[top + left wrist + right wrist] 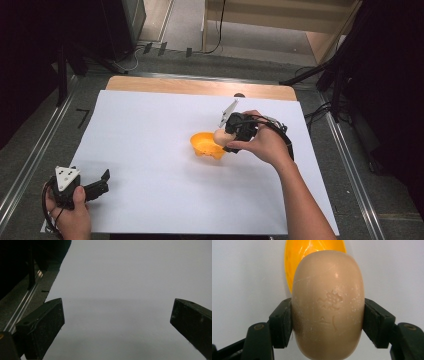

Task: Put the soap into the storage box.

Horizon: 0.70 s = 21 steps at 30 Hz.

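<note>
Right gripper (327, 322) pinching a tan soap bar (328, 305) by its sides, hovering right over the orange bowl (205, 145) mid-counter, left gripper (117, 322) spread wide with nothing in it, parked at near-left of the white sheet (150, 160)

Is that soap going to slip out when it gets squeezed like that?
It might. The soap is a smooth, rounded bar, and the right gripper clamps it only at its two curved sides, so it may squirt out under harder pressure. It looks stiff, keeping its shape between the jaws. Set on the white sheet, it would probably rock rather than roll far.
</note>
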### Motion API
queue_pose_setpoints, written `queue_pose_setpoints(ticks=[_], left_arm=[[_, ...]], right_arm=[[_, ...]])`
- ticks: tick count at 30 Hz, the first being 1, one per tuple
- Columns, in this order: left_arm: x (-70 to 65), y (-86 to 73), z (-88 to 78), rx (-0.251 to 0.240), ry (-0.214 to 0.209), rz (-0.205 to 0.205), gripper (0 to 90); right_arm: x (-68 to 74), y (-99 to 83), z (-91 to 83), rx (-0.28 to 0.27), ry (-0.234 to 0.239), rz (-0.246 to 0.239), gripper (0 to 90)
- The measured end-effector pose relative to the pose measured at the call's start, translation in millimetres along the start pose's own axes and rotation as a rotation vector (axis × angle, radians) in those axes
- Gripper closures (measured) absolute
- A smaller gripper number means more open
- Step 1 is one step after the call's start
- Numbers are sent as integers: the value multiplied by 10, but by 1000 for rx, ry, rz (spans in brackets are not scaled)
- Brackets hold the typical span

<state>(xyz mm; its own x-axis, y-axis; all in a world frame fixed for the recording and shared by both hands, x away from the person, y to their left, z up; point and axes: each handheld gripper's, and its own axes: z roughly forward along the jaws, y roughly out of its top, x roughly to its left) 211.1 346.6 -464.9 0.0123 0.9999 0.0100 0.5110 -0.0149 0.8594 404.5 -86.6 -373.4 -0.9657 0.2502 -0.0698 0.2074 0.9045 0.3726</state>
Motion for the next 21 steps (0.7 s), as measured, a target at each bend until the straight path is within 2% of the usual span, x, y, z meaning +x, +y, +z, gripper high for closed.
queue_pose_setpoints(ticks=[8,21], left_arm=[[1,0,1,1,-2,-3,0],[5,1,2,2,-3,-3,0]], right_arm=[[-4,100,63,4,7,-27,332],[-2,238,163,11,18,-45,332]])
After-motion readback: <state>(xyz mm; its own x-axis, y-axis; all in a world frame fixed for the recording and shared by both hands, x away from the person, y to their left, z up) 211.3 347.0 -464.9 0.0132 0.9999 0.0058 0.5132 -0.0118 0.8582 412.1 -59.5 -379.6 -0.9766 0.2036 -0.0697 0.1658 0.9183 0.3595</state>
